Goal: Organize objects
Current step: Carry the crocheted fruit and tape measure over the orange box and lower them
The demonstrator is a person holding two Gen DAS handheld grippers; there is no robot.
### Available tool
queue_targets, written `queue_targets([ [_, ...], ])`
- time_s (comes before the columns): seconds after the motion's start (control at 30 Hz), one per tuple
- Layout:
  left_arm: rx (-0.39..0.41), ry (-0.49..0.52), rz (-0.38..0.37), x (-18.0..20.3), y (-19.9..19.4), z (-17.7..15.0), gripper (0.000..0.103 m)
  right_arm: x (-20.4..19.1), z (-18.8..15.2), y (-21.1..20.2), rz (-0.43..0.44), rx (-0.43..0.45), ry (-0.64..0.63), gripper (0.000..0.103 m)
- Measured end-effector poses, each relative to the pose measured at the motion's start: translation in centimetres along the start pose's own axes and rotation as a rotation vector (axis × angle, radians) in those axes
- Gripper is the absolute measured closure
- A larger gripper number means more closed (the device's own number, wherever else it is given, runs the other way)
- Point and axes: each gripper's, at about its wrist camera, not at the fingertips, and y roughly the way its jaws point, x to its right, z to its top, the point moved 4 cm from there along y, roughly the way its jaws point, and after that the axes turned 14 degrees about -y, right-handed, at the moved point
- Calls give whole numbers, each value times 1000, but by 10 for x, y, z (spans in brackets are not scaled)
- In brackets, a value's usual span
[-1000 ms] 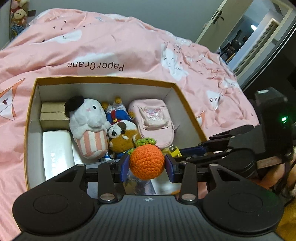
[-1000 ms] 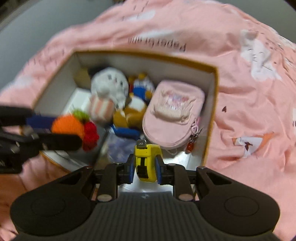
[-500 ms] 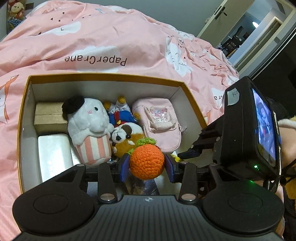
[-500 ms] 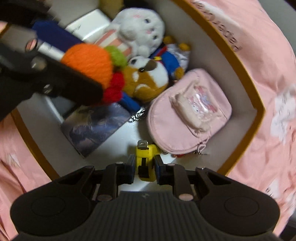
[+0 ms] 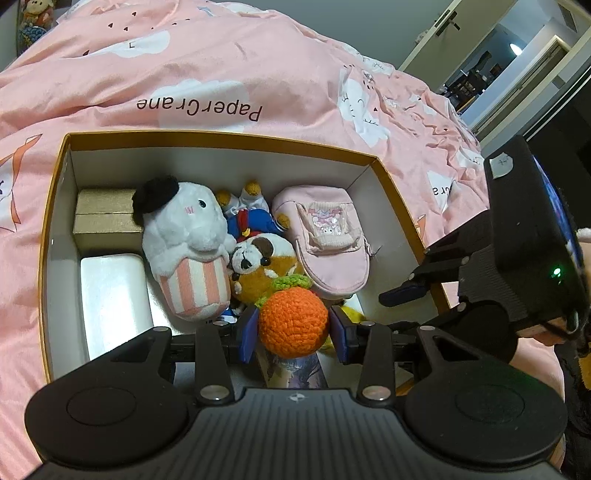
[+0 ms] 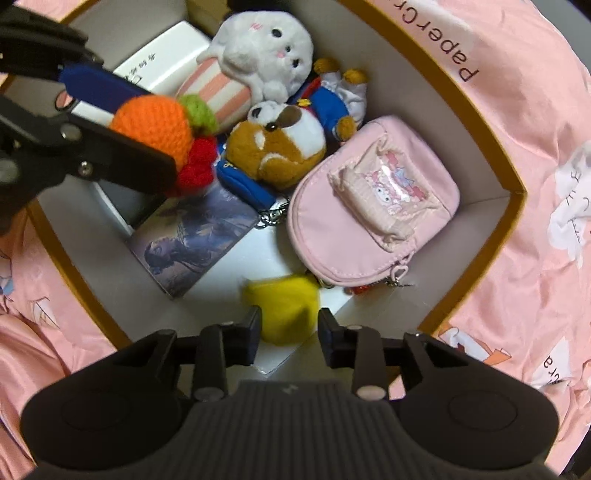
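A big pink blanket [image 5: 229,74] with white clouds and the words "PaperCrane" covers the bed, far past the jaws. Behind it is a plain grey wall [image 5: 362,26]. Up to the right, a white door [image 5: 439,40] stands open to a lit room.

Black claw [image 6: 288,326] (blue pads, silver screws)

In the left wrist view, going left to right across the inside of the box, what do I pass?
White case → cupcake plush → brown-and-white dog plush → pink pouch → right gripper reaching in over the right wall.
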Motion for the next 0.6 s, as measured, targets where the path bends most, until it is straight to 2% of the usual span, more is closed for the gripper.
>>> queue_targets([
  [0.17, -5, 8, 3, 2, 2, 1, 57, 2, -6, -1, 4, 42, 18, 69],
  [0.27, -6, 16, 24, 0, 4, 1, 57, 1, -5, 0, 61, 110, 36, 75],
  [0.3, -6, 20, 31, -1, 5, 1, 57, 0, -5, 2, 63, 122, 28, 80],
  [0.5, -5, 20, 34, -5, 5, 4, 57, -10, 2, 15, 59, 152, -64, 81],
  [0.6, -7, 19, 30, -6, 6, 4, 57, -8, 1, 24, 14, 110, -88, 81],
])
